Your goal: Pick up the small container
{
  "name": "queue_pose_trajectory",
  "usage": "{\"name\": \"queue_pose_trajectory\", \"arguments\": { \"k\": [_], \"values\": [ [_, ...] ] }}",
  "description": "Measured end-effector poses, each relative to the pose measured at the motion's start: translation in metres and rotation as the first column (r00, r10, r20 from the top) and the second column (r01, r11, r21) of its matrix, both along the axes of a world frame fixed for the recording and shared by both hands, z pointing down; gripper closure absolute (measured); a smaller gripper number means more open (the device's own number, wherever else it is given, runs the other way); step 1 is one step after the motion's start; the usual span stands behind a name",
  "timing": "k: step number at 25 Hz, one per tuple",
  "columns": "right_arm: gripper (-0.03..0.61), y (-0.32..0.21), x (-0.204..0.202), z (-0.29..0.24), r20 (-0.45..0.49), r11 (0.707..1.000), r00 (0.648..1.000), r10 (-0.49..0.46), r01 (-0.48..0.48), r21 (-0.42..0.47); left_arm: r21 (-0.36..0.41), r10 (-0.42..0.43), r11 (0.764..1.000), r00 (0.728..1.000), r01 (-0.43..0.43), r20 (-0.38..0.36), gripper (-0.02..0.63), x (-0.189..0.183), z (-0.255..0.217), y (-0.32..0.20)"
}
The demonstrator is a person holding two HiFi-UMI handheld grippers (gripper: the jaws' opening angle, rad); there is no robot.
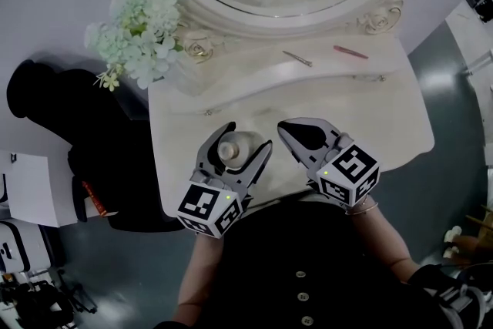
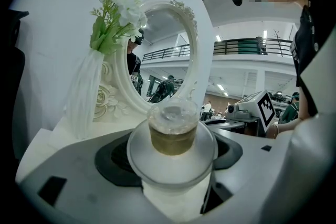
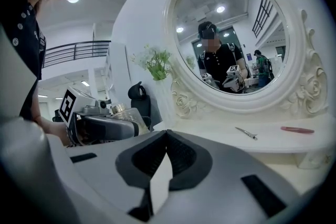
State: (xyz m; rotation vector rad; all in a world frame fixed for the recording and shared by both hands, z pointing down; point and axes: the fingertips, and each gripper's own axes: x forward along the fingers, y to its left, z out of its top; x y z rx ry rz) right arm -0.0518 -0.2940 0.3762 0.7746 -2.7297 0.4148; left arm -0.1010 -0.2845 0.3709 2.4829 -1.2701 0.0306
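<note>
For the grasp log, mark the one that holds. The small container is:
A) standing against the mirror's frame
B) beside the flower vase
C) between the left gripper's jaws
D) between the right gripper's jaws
C: the left gripper view shows the small container clamped between the jaws of the left gripper, while the right gripper is shut on nothing.

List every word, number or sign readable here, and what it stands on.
No readable text anywhere.
Cubes on left gripper and right gripper: square marker patterns only, no letters.
On the small container: no label shows.
On the red object left of the table: any print is too small to read.
</note>
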Motion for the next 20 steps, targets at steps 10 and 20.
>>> {"name": "queue_pose_trajectory", "arguments": {
  "k": [10,20],
  "values": [
    [0.577,-0.0007,-0.0035,0.0009,-0.008,1.0,1.0,-0.009,0.009,-0.002,-0.001,0.017,1.0,1.0,-0.017,0.005,0.284,0.0005,0.0009,-0.0019],
    [0.577,-0.0049,-0.0046,0.0024,0.004,1.0,1.0,0.004,-0.004,-0.005,-0.014,0.026,1.0,1.0,-0.026,0.017,0.284,-0.0001,0.0062,-0.0045]
  ]
}}
